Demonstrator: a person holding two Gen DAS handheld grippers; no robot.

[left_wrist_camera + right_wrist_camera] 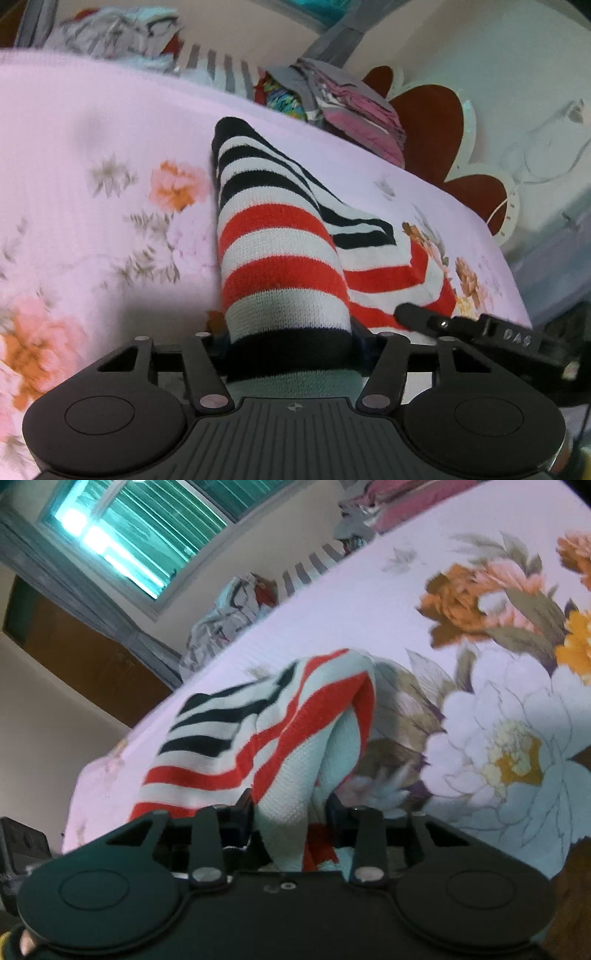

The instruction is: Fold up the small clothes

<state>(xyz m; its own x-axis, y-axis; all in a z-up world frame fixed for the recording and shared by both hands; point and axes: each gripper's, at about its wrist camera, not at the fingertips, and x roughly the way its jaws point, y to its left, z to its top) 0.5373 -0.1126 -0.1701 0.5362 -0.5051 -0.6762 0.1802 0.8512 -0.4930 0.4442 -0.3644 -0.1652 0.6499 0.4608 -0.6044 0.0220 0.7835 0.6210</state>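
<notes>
A small knitted garment (280,251) with red, white and navy stripes lies bunched on the floral pink bedsheet (92,166). In the left wrist view one end of it rises into my left gripper (291,343). The cloth fills the gap between the jaws, which are shut on it, and hides the fingertips. One black finger (417,315) of my right gripper shows at the garment's right edge. In the right wrist view the garment (258,734) folds up into my right gripper (290,805), shut on a white and red fold.
Piles of loose clothes (122,33) (351,107) sit along the bed's far edge. A red and white scalloped headboard (432,125) stands at the right. A window (140,528) and brown wooden doors (74,635) are on the far wall.
</notes>
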